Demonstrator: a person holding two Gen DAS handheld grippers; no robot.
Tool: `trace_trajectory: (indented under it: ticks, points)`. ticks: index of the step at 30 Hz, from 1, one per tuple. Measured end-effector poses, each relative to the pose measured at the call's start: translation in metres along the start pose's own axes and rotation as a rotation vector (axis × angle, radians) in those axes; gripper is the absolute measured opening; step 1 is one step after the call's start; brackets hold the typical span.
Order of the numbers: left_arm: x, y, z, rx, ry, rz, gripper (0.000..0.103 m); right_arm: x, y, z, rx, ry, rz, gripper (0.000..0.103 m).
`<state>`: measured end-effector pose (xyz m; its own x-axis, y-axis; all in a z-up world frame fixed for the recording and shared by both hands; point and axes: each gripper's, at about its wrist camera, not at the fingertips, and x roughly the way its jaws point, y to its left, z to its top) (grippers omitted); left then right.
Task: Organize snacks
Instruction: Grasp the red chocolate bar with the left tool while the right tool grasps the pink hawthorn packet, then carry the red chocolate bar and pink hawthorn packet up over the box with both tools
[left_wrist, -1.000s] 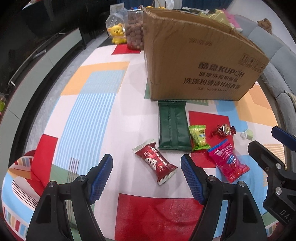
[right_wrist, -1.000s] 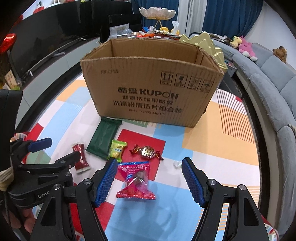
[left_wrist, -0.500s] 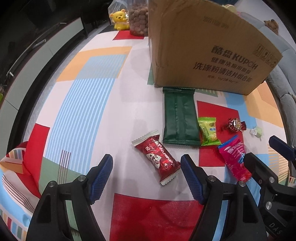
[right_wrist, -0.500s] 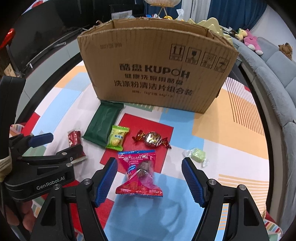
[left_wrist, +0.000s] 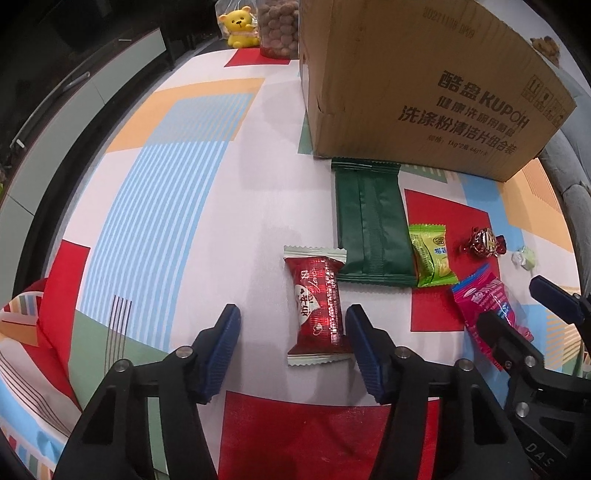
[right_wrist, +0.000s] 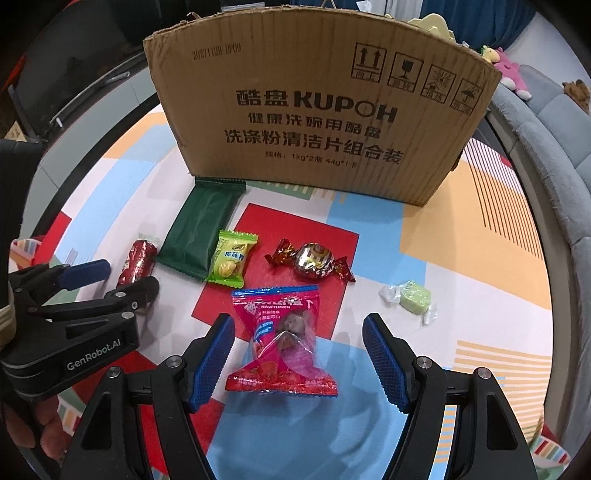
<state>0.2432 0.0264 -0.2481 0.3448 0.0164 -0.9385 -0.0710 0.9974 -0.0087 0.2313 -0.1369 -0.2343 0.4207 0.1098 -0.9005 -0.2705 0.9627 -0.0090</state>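
While hanging low over the colourful bench (left_wrist: 177, 206), left tool (left_wrist: 291, 345) part open, jaws just been closing, red snack pack (left_wrist: 317, 306) between them, touching the right pad, clear of the left pad, not squeezed. Right tool (right_wrist: 299, 356) wide open around pink snack pack (right_wrist: 284, 339), pads not touching it. Flat on the bench just past them: dark green pack (right_wrist: 201, 230), light green candy (right_wrist: 231, 258), shiny twisted candy (right_wrist: 314, 260), small pale green candy (right_wrist: 413, 297). Behind those, big cardboard box (right_wrist: 317, 122), upright, touching the dark green pack's far end
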Motion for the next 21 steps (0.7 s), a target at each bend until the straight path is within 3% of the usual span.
trace_trajectory:
  ticks: [5,8,12,21]
  points:
    - [-0.003,-0.003,-0.002,0.014,-0.009,0.001,0.039,0.005,-0.001,-0.002,0.014,0.013,0.015,0.072]
    - [-0.004,-0.006,-0.003,0.027,-0.007,-0.001,0.031,0.007,-0.004,-0.002,0.024,0.023,0.025,0.063]
    - [-0.007,-0.008,-0.007,0.035,-0.006,0.005,0.031,0.014,-0.008,-0.006,0.054,0.055,0.049,0.047]
    - [-0.015,-0.012,-0.011,0.048,-0.008,0.008,0.029,0.012,-0.015,-0.009,0.070,0.056,0.061,0.039]
